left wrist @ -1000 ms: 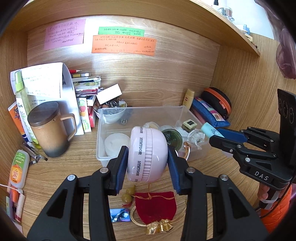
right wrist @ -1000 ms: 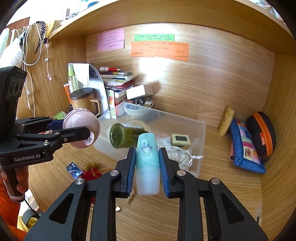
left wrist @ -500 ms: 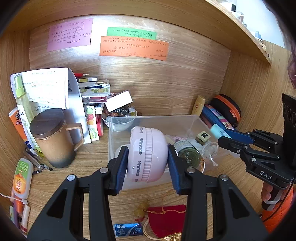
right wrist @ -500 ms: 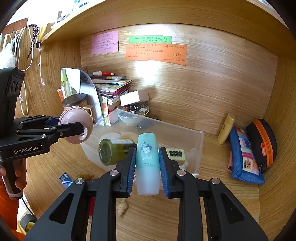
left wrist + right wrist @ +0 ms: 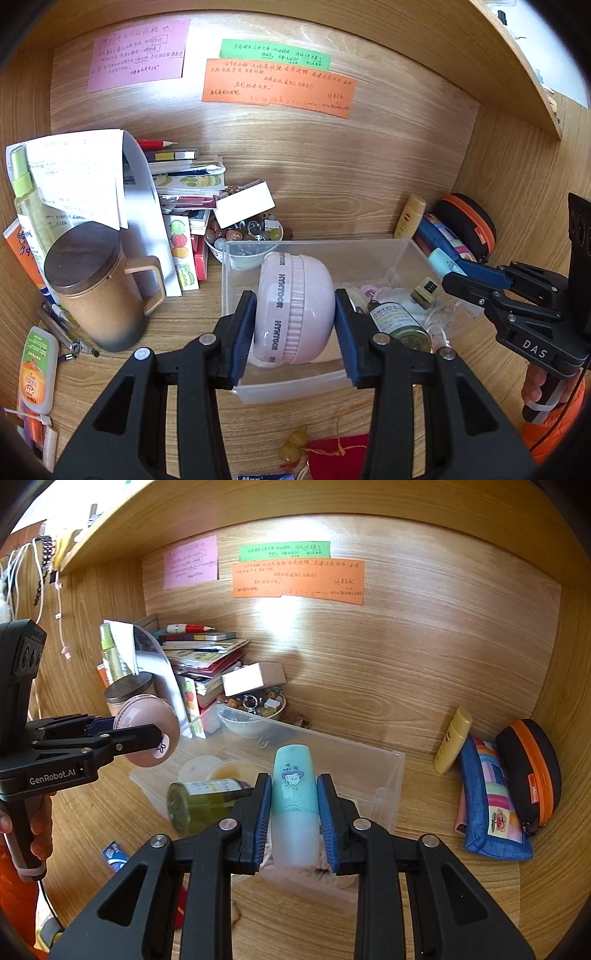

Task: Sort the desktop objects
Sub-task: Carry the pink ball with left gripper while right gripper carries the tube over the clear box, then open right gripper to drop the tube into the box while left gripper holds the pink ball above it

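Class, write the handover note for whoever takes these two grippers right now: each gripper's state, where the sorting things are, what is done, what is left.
Left tongs: shut on the pink round case, held over the clear plastic bin.
Right tongs: shut on the teal bottle, also over the bin.
In the bin already: green glass bottle, a small tile block, round lidded tubs.
Left out on the desk: red pouch, small yellow gourd charm, blue packet.
Next, probably: release both items into the bin, then collect the loose ones.
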`<state>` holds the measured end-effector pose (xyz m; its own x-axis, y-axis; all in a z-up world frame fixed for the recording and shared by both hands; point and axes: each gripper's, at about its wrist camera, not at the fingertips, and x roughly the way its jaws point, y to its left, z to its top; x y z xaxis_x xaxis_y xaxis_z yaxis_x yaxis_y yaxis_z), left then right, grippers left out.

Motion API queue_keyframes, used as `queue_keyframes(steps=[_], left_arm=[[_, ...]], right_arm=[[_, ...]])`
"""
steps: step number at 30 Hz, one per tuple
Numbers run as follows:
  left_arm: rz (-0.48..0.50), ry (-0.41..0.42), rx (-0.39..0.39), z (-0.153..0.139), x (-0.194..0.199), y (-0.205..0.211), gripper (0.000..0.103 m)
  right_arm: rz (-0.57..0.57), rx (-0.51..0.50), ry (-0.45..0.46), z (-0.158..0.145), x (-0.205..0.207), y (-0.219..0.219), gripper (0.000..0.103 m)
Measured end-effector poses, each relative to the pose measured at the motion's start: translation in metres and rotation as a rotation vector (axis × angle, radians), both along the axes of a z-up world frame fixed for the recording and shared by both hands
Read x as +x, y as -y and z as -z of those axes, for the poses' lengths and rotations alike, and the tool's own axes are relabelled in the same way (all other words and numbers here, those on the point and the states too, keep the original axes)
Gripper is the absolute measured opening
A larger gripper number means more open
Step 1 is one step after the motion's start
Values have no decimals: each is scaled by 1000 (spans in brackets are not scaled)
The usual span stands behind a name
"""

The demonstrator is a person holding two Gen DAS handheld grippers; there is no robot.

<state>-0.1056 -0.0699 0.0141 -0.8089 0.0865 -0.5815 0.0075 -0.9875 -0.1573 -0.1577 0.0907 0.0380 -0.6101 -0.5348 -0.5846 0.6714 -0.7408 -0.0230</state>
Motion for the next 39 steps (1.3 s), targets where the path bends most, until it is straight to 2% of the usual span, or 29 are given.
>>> queue_keyframes(steps=[28, 39], left_arm=[[59, 98, -25, 25, -68, -5, 41], [44, 137, -40, 36, -85, -11, 41]], right_arm=[[-15, 73, 45, 26, -45, 34, 23], [-12, 79, 91, 42, -60, 41, 23]])
